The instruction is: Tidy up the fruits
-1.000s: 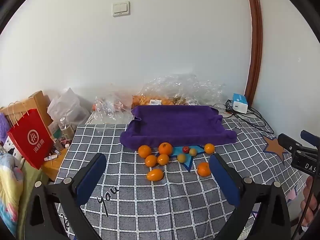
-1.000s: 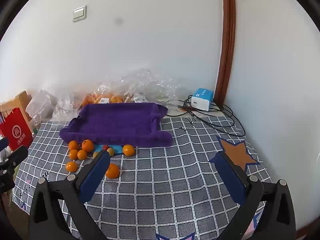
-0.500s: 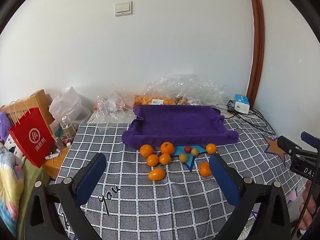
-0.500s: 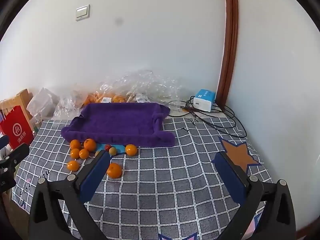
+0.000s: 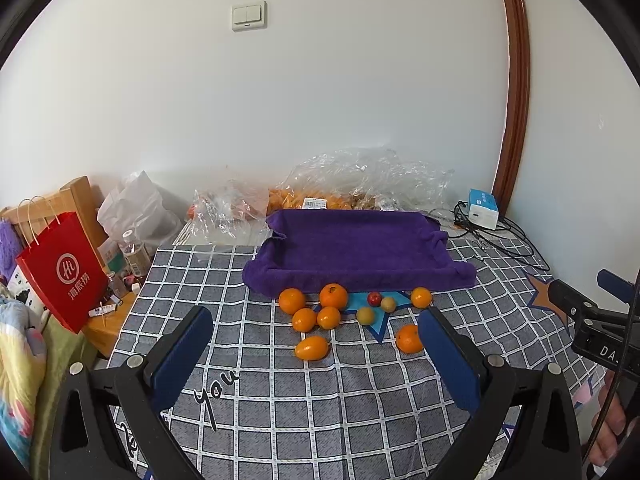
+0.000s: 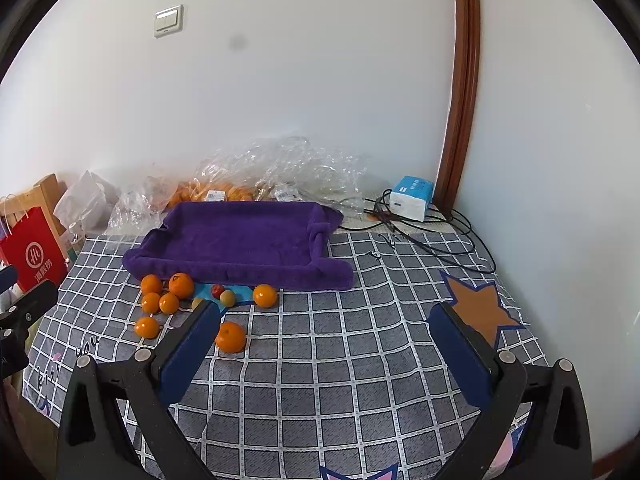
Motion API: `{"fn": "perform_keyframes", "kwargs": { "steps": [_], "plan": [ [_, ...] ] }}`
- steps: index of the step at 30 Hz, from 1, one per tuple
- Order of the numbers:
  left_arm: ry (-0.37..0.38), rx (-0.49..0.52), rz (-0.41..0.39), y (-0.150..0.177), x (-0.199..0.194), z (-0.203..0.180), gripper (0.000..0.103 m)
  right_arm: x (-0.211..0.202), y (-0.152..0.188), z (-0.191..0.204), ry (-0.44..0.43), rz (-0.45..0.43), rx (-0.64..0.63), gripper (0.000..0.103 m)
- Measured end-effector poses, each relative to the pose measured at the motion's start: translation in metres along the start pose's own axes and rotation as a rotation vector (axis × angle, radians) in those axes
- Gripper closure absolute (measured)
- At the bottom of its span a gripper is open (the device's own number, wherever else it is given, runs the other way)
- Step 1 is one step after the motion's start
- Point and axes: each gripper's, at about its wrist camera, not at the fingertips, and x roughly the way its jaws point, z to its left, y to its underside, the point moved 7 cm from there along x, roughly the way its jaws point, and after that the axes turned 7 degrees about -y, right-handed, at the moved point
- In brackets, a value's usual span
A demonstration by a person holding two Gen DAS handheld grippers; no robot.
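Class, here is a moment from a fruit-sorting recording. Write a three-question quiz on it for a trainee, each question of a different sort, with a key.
1. True or false: the purple tray already holds fruit.
2. Multiple choice: the small red fruit lies (A) inside the tray, (B) on the tablecloth in front of the tray, (C) in the red paper bag.
3. Fill in: the jaws of the left gripper and the right gripper both stand ____.

Key: 1 false, nothing lies in it; 2 B; 3 open, holding nothing.
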Motion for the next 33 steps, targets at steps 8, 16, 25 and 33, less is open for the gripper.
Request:
{"fn": "perform_keyframes", "kwargs": {
  "steps": [8, 16, 25, 33],
  "plan": [
    [0.004, -0.001, -0.002, 0.0020, -0.0010, -0.0018, 0.000, -0.0010, 0.0003, 0.0013, -0.003, -0.005, -0.003, 0.001],
    [0.003, -0.002, -0.001, 0.0023, -0.0011, -0.0020, 0.000, -0.0022, 0.0009, 0.0020, -0.004, -0.007, -0.003, 0.001],
    [0.007, -0.005, -0.002, 0.0016, -0.0021, -0.0005, 0.000, -0.0037, 0.0010, 0.0031, -0.004, -0.010, -0.006, 0.001],
    [0.007, -0.007, -0.003, 0.0013, -0.0022, -0.0007, 0.000, -0.0042, 0.0012, 0.0043, -0.007, -0.011, -0.006, 0.001]
  ]
}}
